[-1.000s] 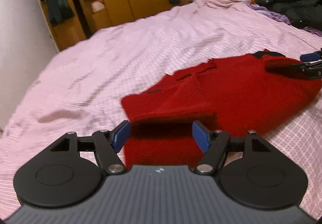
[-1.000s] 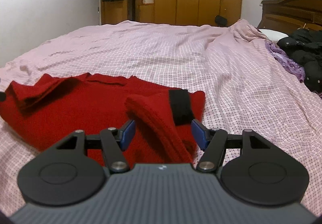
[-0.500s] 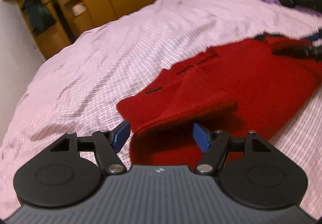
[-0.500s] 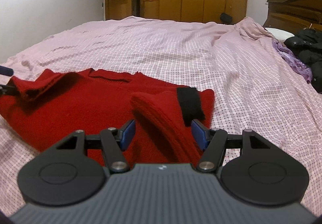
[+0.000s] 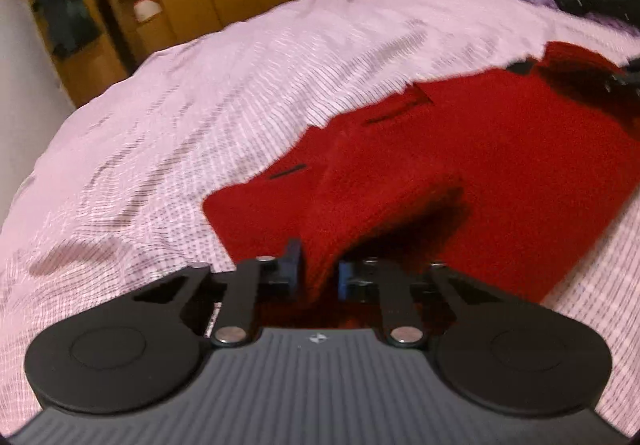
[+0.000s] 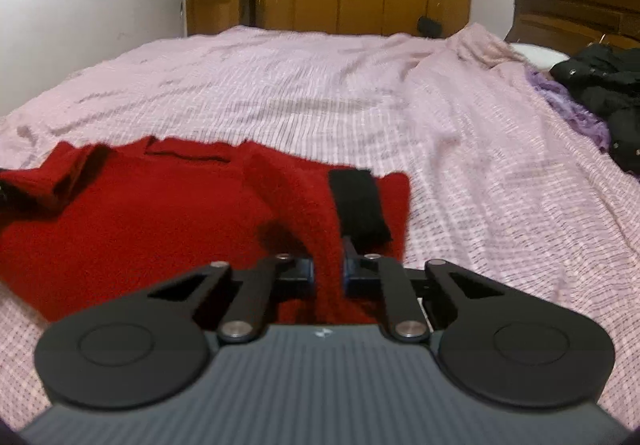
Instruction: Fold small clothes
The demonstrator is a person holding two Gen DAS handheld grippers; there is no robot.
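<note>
Pinching red sweater [image 5: 500, 165]: both tools, no legible writing.

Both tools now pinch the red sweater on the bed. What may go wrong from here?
1. Each tool, left tool and right tool, pinches only a thin ridge of the red sweater; the knit may slip out when lifted.
2. The sleeve with the black cuff lies loose and may unfold.

Left hand-held gripper [image 5: 319, 269] pinches a fold of red sweater [image 5: 460, 181]; pink checked bedsheet [image 5: 200, 105] beneath.
</note>
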